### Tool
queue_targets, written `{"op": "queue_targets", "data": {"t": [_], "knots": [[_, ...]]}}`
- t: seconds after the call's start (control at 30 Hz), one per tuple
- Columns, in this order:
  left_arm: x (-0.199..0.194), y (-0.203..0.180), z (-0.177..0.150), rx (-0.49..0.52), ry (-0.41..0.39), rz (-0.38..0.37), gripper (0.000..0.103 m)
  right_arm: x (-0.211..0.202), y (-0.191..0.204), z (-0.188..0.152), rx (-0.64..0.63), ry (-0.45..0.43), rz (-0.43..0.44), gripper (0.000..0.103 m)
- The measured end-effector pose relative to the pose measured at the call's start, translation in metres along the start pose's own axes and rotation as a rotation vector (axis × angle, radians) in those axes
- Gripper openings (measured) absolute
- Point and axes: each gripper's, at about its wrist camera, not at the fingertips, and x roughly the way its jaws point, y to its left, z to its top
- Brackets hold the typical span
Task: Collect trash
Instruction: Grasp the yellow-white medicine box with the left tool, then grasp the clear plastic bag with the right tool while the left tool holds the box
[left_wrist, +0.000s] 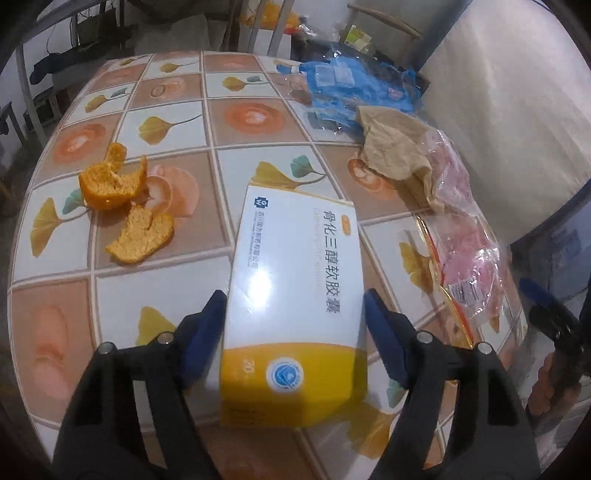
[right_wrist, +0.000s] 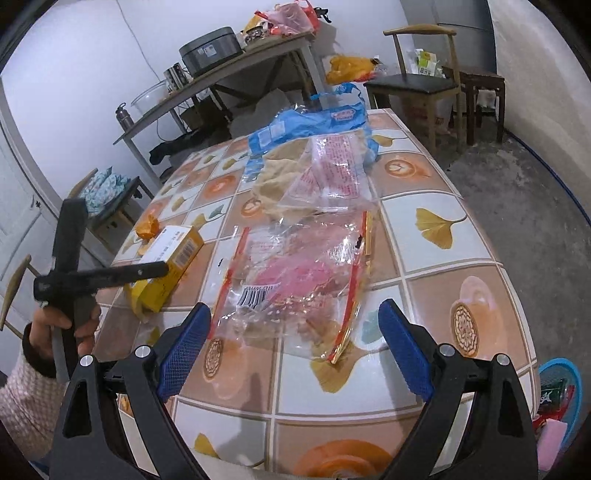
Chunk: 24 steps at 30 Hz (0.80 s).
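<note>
A white and yellow medicine box (left_wrist: 295, 295) lies on the tiled table, and it also shows in the right wrist view (right_wrist: 168, 267). My left gripper (left_wrist: 295, 314) is shut on the box, one blue pad on each long side. Two orange peel pieces (left_wrist: 118, 199) lie left of the box. A clear pink-printed plastic bag (right_wrist: 295, 280) lies just ahead of my right gripper (right_wrist: 293, 332), which is open and empty above the table's near edge. A crumpled tan paper (left_wrist: 395, 151) and a blue plastic bag (left_wrist: 354, 85) lie farther back.
The table (right_wrist: 443, 229) has a tile-pattern cover. A blue basket with trash (right_wrist: 557, 398) sits on the floor at the right. A wooden chair (right_wrist: 417, 81) and a stool stand beyond the table. A cluttered side table (right_wrist: 229, 70) stands at the back.
</note>
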Motion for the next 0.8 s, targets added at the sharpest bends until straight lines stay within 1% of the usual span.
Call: {"op": "queue_targets", "data": {"t": [0.13, 0.23, 0.3, 0.5, 0.53, 0.6, 0.63, 0.67, 0.7, 0.8], "knots": [[-0.008, 0.003, -0.014, -0.024, -0.016, -0.021, 0.069, 0.006, 0.008, 0.004, -0.026, 0.02, -0.016, 0.089], [-0.017, 0.006, -0.031, -0.043, -0.044, -0.027, 0.069, 0.011, 0.008, 0.004, -0.004, 0.039, -0.006, 0.09], [-0.023, 0.007, -0.043, -0.047, -0.069, -0.023, 0.069, 0.016, 0.001, 0.008, 0.047, 0.046, -0.023, 0.09], [-0.031, 0.009, -0.058, -0.076, -0.116, -0.04, 0.069, 0.04, -0.028, 0.02, 0.2, 0.059, -0.003, 0.089], [-0.031, 0.009, -0.059, -0.077, -0.12, -0.043, 0.069, 0.044, -0.03, 0.02, 0.209, 0.064, -0.011, 0.085], [-0.033, 0.009, -0.062, -0.079, -0.129, -0.054, 0.069, 0.048, -0.031, 0.017, 0.211, 0.069, -0.032, 0.064], [-0.033, 0.008, -0.064, -0.078, -0.133, -0.056, 0.069, 0.048, -0.031, 0.016, 0.211, 0.073, -0.029, 0.058], [-0.034, 0.008, -0.065, -0.079, -0.136, -0.057, 0.069, 0.048, -0.031, 0.015, 0.216, 0.079, -0.011, 0.045], [-0.034, 0.009, -0.066, -0.079, -0.138, -0.061, 0.069, 0.046, -0.031, 0.013, 0.218, 0.086, 0.005, 0.037], [-0.034, 0.01, -0.066, -0.077, -0.141, -0.07, 0.069, 0.038, -0.028, 0.008, 0.202, 0.099, 0.016, 0.026]]}}
